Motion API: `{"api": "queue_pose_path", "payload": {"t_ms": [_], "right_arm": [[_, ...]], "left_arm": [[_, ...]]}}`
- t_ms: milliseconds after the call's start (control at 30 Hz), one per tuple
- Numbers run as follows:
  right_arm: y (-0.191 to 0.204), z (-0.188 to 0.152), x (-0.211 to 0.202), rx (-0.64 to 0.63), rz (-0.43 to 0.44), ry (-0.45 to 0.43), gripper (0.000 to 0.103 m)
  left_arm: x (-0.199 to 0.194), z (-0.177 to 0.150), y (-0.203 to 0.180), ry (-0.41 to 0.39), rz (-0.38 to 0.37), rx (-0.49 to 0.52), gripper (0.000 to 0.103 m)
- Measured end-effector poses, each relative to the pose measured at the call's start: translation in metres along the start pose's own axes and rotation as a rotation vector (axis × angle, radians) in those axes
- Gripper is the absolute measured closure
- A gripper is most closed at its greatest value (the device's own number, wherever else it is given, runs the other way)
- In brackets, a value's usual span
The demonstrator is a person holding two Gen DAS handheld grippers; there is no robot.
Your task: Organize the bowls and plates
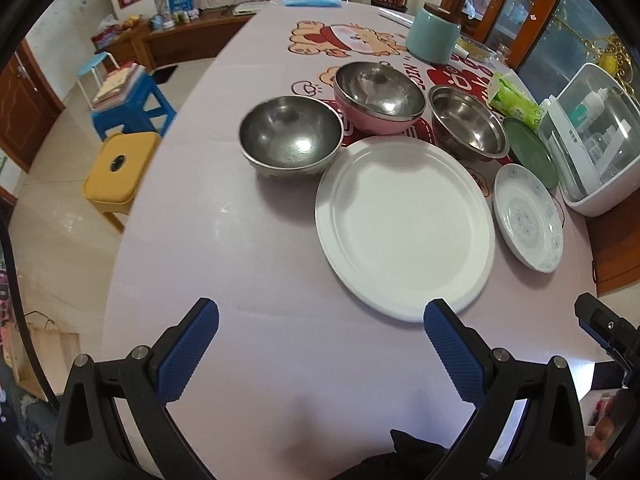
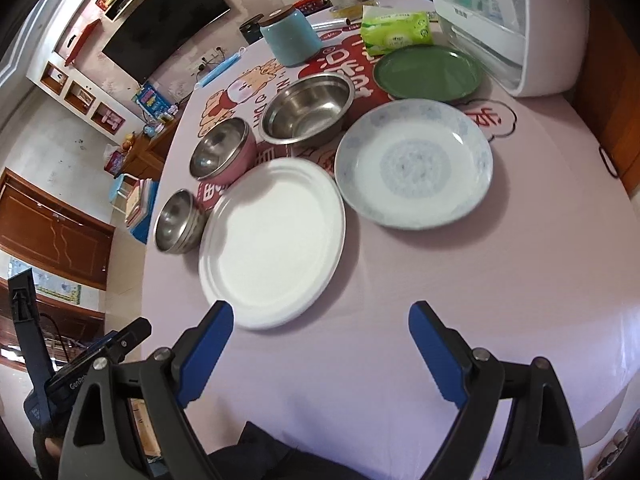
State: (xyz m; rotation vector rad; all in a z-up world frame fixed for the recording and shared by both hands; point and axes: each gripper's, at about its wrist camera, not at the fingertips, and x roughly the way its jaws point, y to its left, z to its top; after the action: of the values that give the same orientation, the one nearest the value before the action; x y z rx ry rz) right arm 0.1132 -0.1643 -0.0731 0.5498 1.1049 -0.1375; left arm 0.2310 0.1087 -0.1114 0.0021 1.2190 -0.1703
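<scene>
The large white plate lies flat on the table, touching a steel bowl; a thin rim can slip. Both the left gripper and the right gripper have wide, empty fingers.

On the table, the large plate sits centre; three bowls stand at ten, twelve and one; a small plate lies at three.
</scene>
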Motion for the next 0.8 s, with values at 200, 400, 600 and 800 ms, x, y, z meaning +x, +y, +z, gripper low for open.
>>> {"api": "queue_pose_path", "payload": {"t_ms": [200,400,600,800], "right_arm": [[0.0,0.013,0.025,-0.047,-0.027,-0.006,0.013],[-0.004,0.022,0.051,-0.061,-0.002,-0.018,0.018],[-0.003,0.024,0.073,-0.069,0.017,-0.013,0.024],[-0.004,0.024,0.096,-0.052,0.028,0.03,0.039]], "left_arm": [[0.037,0.021,0.007,0.006,-0.002,0.027,0.001],[0.068,0.039,0.013,0.012,-0.056,-0.002,0.001],[0.094,0.052,0.013,0.034,-0.093,0.006,0.009],[0.116,0.056,0.01,0.071,-0.104,0.023,0.028]]}}
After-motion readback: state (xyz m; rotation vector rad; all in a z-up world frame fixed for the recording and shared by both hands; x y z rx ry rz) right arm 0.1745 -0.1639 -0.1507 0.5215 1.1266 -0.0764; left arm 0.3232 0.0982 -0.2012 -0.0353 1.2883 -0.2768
